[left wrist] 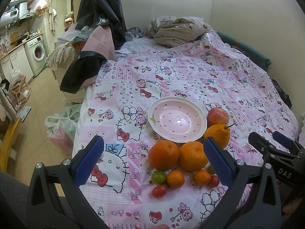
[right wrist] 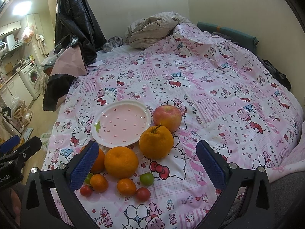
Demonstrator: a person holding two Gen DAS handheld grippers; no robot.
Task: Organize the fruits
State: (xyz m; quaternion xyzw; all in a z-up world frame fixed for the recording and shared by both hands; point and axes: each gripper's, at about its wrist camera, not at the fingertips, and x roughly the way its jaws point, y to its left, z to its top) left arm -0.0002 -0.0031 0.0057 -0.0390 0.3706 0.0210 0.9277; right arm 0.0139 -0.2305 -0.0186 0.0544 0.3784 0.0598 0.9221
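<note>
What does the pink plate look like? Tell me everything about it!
The pink plate is a shallow round dish, glossy like ceramic, with a white rim, a pink middle dotted with small red seed marks, and a little green leaf on its left edge. It lies flat on the cartoon-cat cloth with nothing in it. Fruits crowd its near and right sides; neither gripper touches it.

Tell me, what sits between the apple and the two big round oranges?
The stemmed bumpy orange sits between the apple and the round oranges, shown best in the right wrist view.
</note>
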